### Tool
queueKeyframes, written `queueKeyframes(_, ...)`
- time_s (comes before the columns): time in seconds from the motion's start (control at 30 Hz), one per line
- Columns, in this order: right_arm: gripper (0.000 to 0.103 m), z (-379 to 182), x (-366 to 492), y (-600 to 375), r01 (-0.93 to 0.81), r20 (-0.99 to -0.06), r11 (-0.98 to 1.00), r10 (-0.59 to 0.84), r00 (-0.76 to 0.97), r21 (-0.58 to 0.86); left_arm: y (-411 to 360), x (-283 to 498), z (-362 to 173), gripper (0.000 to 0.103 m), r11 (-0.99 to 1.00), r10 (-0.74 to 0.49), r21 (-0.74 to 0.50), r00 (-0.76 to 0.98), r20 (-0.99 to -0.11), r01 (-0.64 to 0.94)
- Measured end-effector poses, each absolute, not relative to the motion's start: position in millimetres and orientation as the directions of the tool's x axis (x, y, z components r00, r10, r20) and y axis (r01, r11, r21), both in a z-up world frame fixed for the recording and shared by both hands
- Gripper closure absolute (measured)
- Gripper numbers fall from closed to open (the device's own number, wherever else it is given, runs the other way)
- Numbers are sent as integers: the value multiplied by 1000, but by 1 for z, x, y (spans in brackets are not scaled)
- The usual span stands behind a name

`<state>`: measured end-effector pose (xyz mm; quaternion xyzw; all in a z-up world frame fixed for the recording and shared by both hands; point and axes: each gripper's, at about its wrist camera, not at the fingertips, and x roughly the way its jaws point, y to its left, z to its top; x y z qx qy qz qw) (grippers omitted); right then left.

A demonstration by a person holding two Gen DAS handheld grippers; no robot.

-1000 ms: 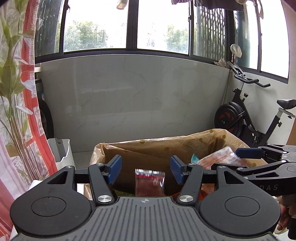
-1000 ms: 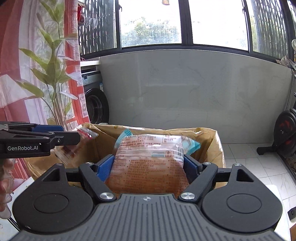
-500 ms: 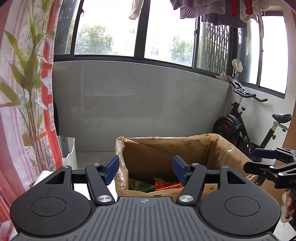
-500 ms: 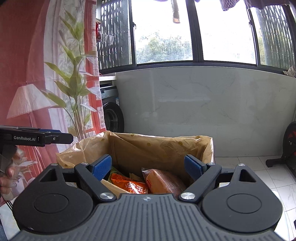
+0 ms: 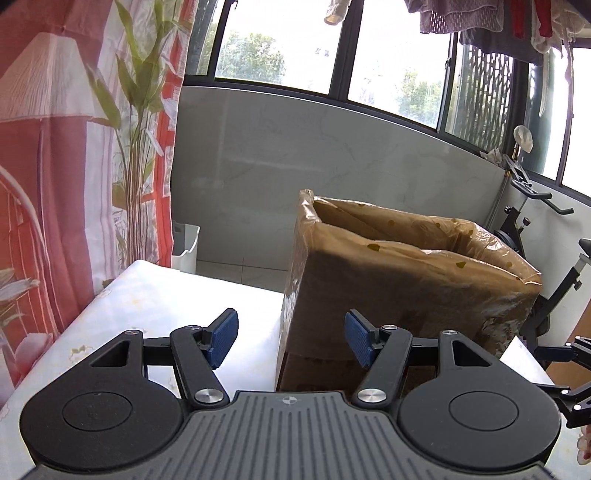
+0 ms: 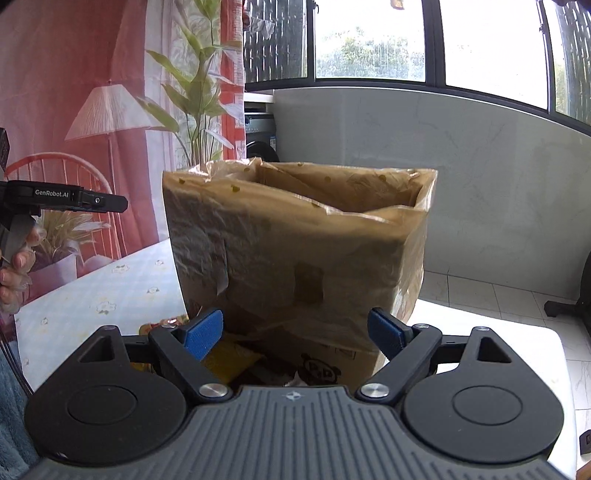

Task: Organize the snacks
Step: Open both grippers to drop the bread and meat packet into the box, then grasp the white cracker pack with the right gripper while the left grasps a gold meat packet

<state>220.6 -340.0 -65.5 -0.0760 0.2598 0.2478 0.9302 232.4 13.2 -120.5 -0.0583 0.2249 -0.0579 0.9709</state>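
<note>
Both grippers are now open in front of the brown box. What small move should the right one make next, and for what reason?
Probably lower the right gripper toward the yellow snack packet lying on the table at the foot of the lined box. Its jaws are open and empty, and that packet lies just below its left pad, outside the box.

I'm working in a home, on an enclosed balcony: a washing machine (image 6: 263,138) far left, an exercise bike (image 5: 532,236) far right, laundry (image 5: 491,22) hanging above the windows, and a flowered tablecloth (image 6: 110,291) near me.
</note>
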Motion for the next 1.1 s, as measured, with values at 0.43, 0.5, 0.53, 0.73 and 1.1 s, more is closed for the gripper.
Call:
queueKeyframes(0.43,16,-153,255,-363,-580,-698,815,415,584,-1,23,219,-152,37,991,-104,-127,844,-526,43)
queueKeyframes(0.5,16,-157,265,-368,-555,-706,831,415,574,36,23,222,-155,37,991,-103,-128,838,-536,41)
queueKeyframes(0.53,16,-159,268,-370,-548,-708,835,419,568,55,23,223,-156,37,991,-103,-127,836,-539,41)
queueKeyframes(0.73,19,-166,268,-362,-520,-720,845,437,539,123,22,226,-159,37,991,-107,-126,831,-546,45)
queueKeyframes(1.1,23,-150,250,-345,-326,-798,915,375,471,238,22,231,-169,37,988,-125,-147,815,-566,50)
